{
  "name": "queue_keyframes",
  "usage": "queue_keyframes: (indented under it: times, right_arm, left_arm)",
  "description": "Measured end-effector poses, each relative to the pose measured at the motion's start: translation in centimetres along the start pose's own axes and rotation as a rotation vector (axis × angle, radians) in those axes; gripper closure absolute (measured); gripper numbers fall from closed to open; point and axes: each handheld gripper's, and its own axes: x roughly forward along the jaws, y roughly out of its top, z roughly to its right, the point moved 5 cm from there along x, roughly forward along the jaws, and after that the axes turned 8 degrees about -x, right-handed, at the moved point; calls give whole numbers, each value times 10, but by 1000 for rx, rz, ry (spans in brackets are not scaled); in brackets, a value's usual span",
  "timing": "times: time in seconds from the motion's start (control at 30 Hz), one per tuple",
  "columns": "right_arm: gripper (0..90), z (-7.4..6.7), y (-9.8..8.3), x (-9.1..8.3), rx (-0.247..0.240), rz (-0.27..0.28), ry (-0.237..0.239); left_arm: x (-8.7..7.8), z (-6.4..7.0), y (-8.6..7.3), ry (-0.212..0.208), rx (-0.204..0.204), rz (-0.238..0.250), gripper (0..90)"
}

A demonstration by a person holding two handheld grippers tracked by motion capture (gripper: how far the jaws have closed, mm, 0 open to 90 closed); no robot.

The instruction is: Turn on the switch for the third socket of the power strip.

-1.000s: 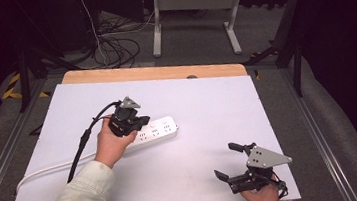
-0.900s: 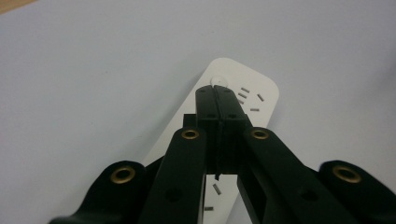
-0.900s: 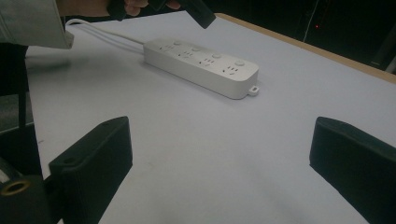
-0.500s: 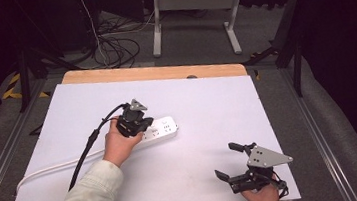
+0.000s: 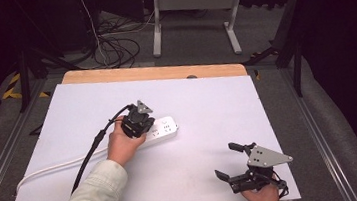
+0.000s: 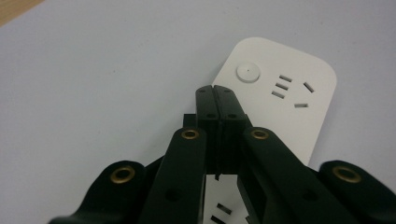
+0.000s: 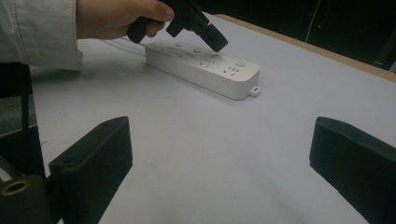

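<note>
left gripper (image 6: 218,95): jaws closed, empty, tips just above power strip (image 6: 299,121) | right gripper (image 5: 229,161): jaws wide, empty | white table (image 5: 206,97); dark room

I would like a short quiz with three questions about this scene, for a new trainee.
1. True or false: the left gripper has its jaws shut.
2. Which thing lies under the left gripper: A, the white plastic power strip; B, a metal bowl; C, a red book?
3. How do the jaws of the right gripper stand?

Key: 1 true. 2 A. 3 Wide open, with nothing between them.
</note>
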Motion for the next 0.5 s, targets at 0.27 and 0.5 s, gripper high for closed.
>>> queue_keyframes:
  times: [0.27, 0.5]
  right_arm:
    - [64, 0, 0, 0, 1, 0, 2]
    - [64, 0, 0, 0, 0, -3, 1]
  left_arm:
    - [4, 1, -1, -6, -7, -18, 900]
    - [5, 0, -1, -17, -22, -12, 900]
